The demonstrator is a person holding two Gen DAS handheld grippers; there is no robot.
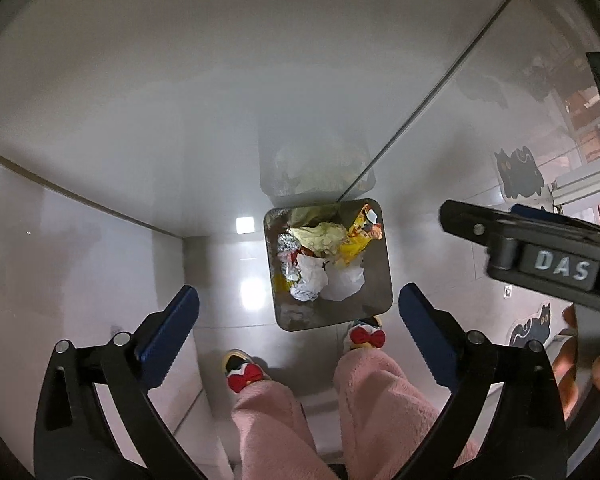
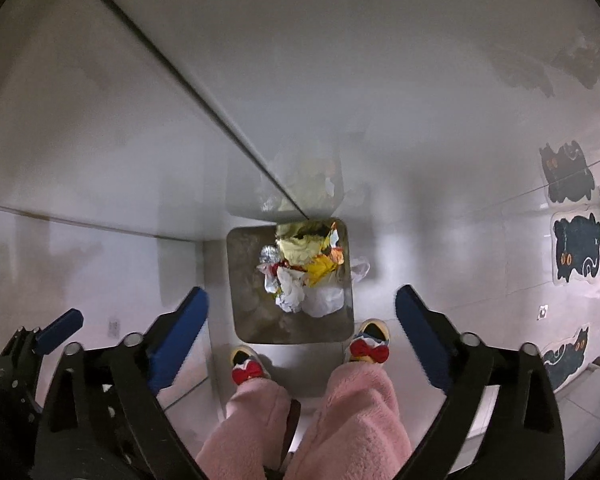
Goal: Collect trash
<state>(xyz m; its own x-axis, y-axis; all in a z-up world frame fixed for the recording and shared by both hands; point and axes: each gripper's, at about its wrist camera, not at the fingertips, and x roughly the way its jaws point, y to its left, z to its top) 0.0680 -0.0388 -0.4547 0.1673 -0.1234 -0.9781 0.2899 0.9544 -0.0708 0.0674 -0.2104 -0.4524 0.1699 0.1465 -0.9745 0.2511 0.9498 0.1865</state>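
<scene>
A glossy pale tiled floor (image 1: 228, 268) carries a square metal bin (image 1: 374, 300) standing in a corner where walls meet. A person's two slippers with red bows (image 2: 369, 350) stand just before it. Black cat-shaped mats (image 2: 577, 249) lie well apart, to the right.

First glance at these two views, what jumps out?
The square metal bin on the floor against the white wall, heaped with yellow wrappers, foil and white paper. Both grippers, left and right, hang open and empty above it. Below stand pink fleecy trouser legs and red-bowed slippers.
</scene>
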